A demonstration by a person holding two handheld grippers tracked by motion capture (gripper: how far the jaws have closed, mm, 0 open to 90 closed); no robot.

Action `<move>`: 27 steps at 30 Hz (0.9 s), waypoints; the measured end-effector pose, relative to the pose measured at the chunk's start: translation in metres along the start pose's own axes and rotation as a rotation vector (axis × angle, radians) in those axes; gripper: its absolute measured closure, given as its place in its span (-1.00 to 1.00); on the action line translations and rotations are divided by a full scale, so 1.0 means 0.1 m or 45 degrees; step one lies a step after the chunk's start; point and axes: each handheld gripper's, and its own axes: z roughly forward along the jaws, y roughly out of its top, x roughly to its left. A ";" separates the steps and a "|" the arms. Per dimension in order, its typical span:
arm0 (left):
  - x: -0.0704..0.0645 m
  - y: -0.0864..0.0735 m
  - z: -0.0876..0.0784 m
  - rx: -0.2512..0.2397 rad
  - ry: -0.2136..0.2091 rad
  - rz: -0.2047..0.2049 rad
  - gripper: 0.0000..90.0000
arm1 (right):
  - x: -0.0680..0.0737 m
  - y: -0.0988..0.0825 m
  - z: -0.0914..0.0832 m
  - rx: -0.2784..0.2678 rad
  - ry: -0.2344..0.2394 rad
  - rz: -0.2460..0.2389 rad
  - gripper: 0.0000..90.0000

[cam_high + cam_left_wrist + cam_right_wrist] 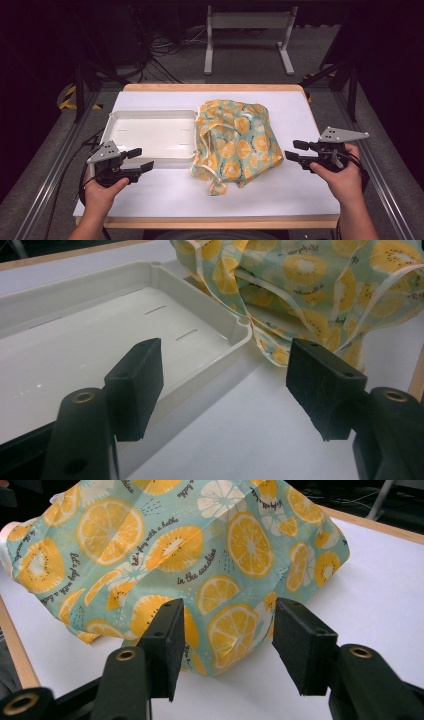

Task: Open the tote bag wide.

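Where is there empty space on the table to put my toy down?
The white rectangular plastic tray is bare inside. The white table is free along its near edge and right of the crumpled lemon-print cloth. It is crowded where cloth overlaps the tray's right rim.

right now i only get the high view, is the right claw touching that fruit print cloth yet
Observer: No. The right gripper view shows the right claw open, the cloth just ahead of its pads and clear of them.
Operator: anything readable on the cloth
Observer: Yes, small script beside the orange slices reads "in the sunshine".
Operator: and the left claw, is it on the tray
Observer: No. The left gripper view shows the left claw open, one pad in front of the white tray, not gripping it. The tray floor has two short slots.
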 end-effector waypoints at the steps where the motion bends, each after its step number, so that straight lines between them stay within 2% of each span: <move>1: 0.01 0.00 0.00 0.010 0.009 0.005 -0.30 | 0.00 0.00 0.00 -0.003 -0.001 0.001 0.05; 4: 0.00 0.01 0.00 0.024 0.006 -0.007 -0.30 | 0.00 0.00 -0.01 -0.021 -0.018 0.012 0.04; 7: 0.00 0.01 0.00 0.030 0.004 0.012 -0.30 | 0.00 -0.01 -0.02 -0.045 -0.028 0.018 0.03; 16: 0.00 0.02 -0.01 0.019 0.002 -0.006 -0.31 | 0.03 0.01 -0.01 -0.079 0.011 0.001 -0.03; 21: 0.00 0.03 -0.01 0.017 0.004 -0.009 -0.31 | 0.14 0.11 0.01 -0.093 0.068 -0.024 -0.13; 26: -0.02 0.03 0.01 0.027 0.014 -0.007 -0.32 | 0.30 0.24 0.06 -0.092 0.116 -0.080 -0.18; 27: -0.02 0.03 0.01 0.029 0.020 0.007 -0.32 | 0.32 0.27 0.07 -0.090 0.122 -0.086 -0.19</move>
